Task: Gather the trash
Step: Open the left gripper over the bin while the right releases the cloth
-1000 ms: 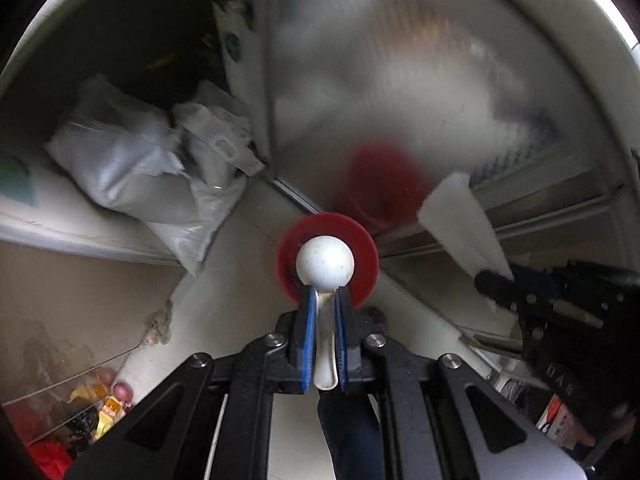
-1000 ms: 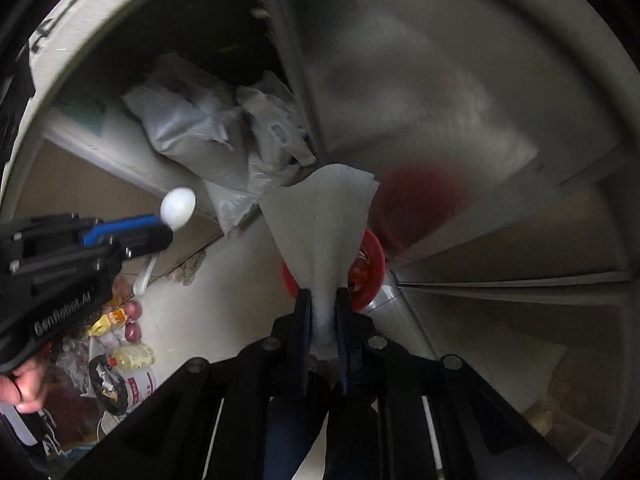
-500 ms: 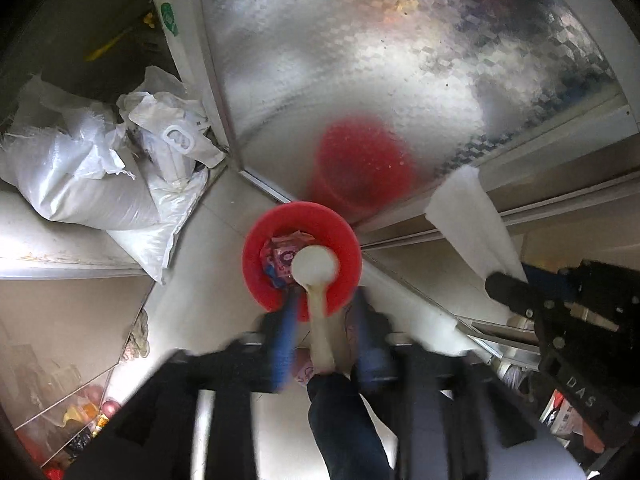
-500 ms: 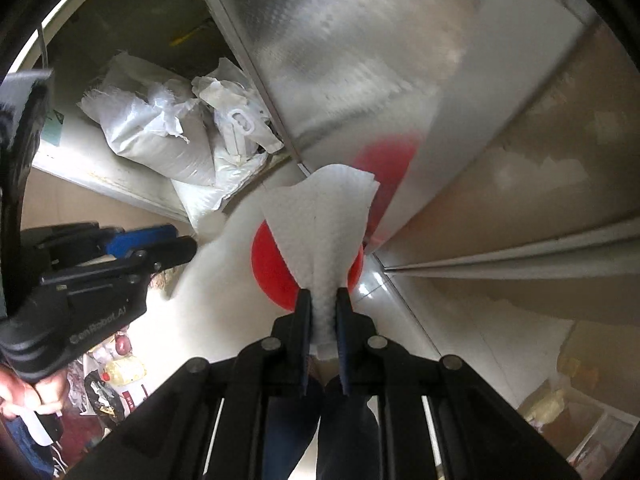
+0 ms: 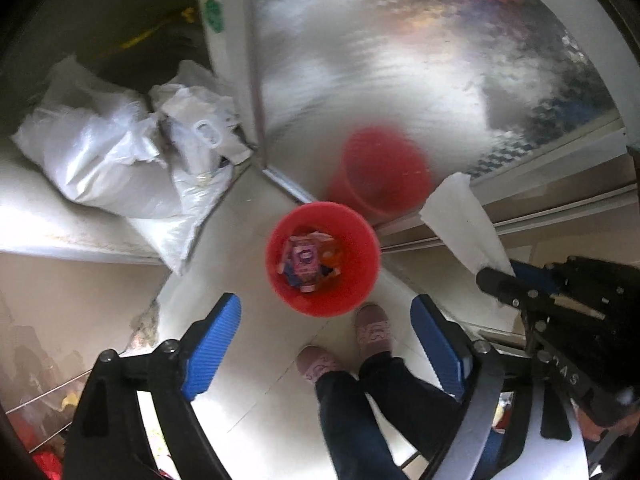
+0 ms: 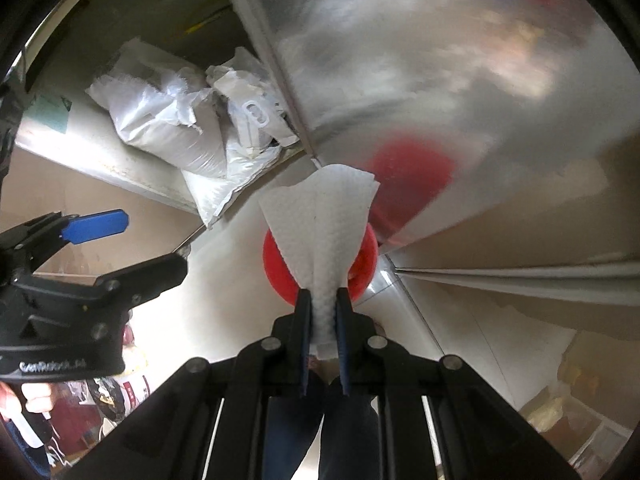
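Two views | left hand-held gripper (image 5: 326, 344) just spread, empty; bin (image 5: 322, 258) contents visible | right hand-held gripper (image 6: 323, 312) clamps paper towel (image 6: 320, 228), hiding bin

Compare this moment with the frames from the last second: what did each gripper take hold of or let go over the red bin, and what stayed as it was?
The left gripper has just been opening; the white spoon it pinched a second ago is gone from between its fingers, which now stand empty above the red bin. The spoon cannot be made out among the wrappers inside. Unchanged: the right gripper stays shut on the paper towel over the bin, and the white sacks lie where they were.
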Demonstrator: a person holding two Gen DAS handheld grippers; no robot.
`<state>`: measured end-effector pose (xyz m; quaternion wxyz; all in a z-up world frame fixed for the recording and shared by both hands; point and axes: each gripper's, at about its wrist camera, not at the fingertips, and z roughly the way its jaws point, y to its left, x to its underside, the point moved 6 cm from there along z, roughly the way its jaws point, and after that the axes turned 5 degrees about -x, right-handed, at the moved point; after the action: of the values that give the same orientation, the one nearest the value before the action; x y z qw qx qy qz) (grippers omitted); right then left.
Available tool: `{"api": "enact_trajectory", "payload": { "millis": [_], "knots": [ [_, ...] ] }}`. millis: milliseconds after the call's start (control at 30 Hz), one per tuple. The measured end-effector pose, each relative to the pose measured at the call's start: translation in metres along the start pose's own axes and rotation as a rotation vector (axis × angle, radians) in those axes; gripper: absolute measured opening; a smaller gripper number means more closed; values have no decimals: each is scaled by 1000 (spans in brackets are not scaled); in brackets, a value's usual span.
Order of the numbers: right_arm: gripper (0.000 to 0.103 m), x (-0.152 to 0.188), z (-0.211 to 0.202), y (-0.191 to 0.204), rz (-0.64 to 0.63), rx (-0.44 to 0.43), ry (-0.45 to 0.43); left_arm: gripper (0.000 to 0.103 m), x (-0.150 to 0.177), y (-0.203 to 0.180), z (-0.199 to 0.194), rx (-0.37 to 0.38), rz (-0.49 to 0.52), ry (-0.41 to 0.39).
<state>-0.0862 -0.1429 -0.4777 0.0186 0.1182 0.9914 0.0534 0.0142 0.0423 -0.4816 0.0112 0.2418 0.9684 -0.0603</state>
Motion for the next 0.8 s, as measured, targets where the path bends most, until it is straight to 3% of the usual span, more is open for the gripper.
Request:
{"api": "enact_trajectory", "payload": {
  "millis": [200, 633, 700, 767, 800],
  "knots": [
    [11, -1, 17, 14, -66, -9, 18, 102, 14, 26, 1, -53, -45, 5],
    [12, 0, 32, 29, -123, -9, 25, 102, 31, 62, 21, -102, -96, 33],
    [23, 0, 32, 26, -94, 1, 26, 102, 30, 65, 22, -102, -103, 31],
    [48, -1, 35, 21, -54, 17, 33, 102, 27, 68, 23, -108, -110, 28],
    [52, -2, 38, 21, -43, 12, 40, 102, 27, 69, 24, -110, -113, 29]
  ]
}}
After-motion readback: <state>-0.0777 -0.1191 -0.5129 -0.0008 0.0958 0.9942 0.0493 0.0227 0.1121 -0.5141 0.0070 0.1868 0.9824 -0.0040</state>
